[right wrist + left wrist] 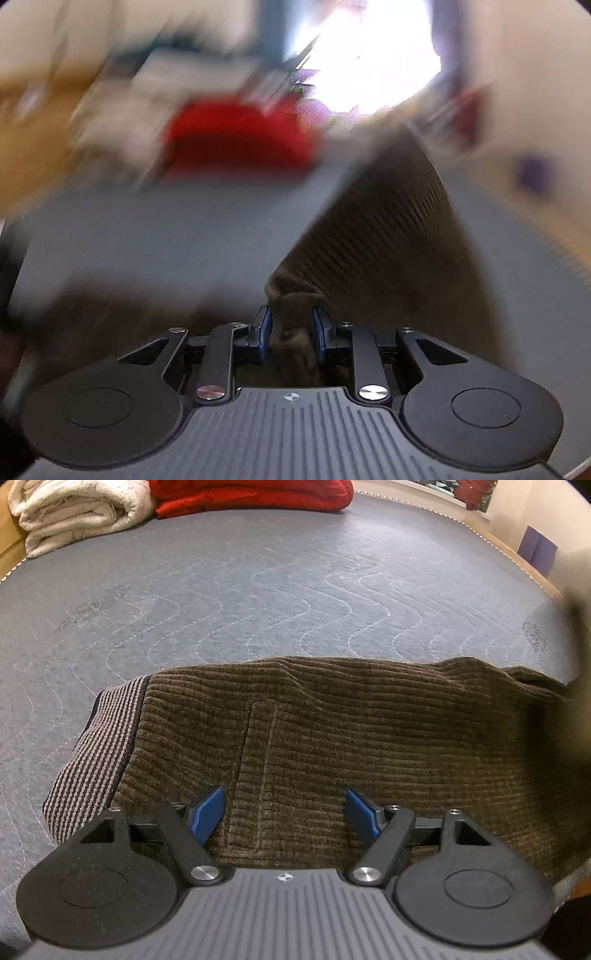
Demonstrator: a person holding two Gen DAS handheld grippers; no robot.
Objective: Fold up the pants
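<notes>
Brown corduroy pants [369,738] lie on a grey quilted bed cover [221,602], with a striped waistband [96,753] at the left. My left gripper [286,808] is open just above the pants near the waistband, its blue pads [208,808] apart and empty. In the blurred right wrist view, my right gripper [291,325] is shut on a bunched part of the pants [388,236] and holds it lifted off the bed; the cloth hangs up and to the right of the fingers.
A folded cream blanket [74,513] and a folded red blanket [251,496] lie at the far edge of the bed. The red blanket also shows blurred in the right wrist view [236,136]. A wooden bed edge [517,554] runs at the right.
</notes>
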